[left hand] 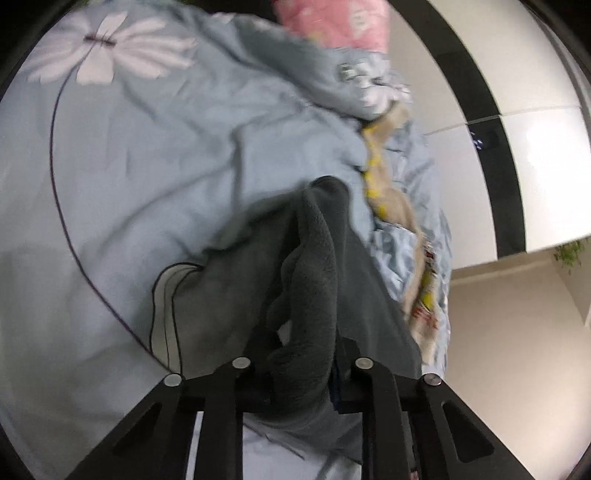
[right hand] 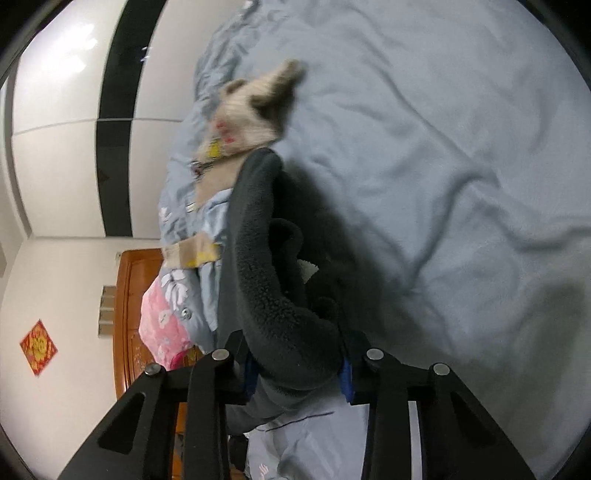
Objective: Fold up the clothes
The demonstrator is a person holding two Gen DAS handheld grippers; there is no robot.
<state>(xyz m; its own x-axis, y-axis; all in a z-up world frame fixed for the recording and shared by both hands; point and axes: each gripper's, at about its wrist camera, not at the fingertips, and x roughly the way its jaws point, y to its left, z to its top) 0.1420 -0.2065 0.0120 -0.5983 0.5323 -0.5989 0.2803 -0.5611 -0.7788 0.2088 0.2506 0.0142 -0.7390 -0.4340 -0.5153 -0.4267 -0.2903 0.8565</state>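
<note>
Charcoal fleece is what you have in both claws: a thick, pile-faced dark grey fleece garment (left hand: 314, 280) raised off the pale blue floral duvet (left hand: 129, 177) that covers the bed. Your left claw (left hand: 301, 363) is clenched on a bunched fold of it, the cloth filling the gap between the fingers. Your right claw (right hand: 295, 354) grips another rolled edge of the same garment (right hand: 266, 266), pads pressing into the pile.

Expect it to handle soft and limp, with no stiffness of its own; it will sag between your two grips and drape wherever it is unsupported. It looks bulky rather than heavy, and the fuzzy surface should give the pads good purchase, so slipping seems unlikely. The risk, as I judge it, is pinching several layers at once. Try to hold a single edge or corner in each claw, well apart, so the cloth spreads flat.

Beyond it, at the bed's edge, lie a beige printed cloth (left hand: 388, 192) and a pink pillow (left hand: 332, 22).
</note>
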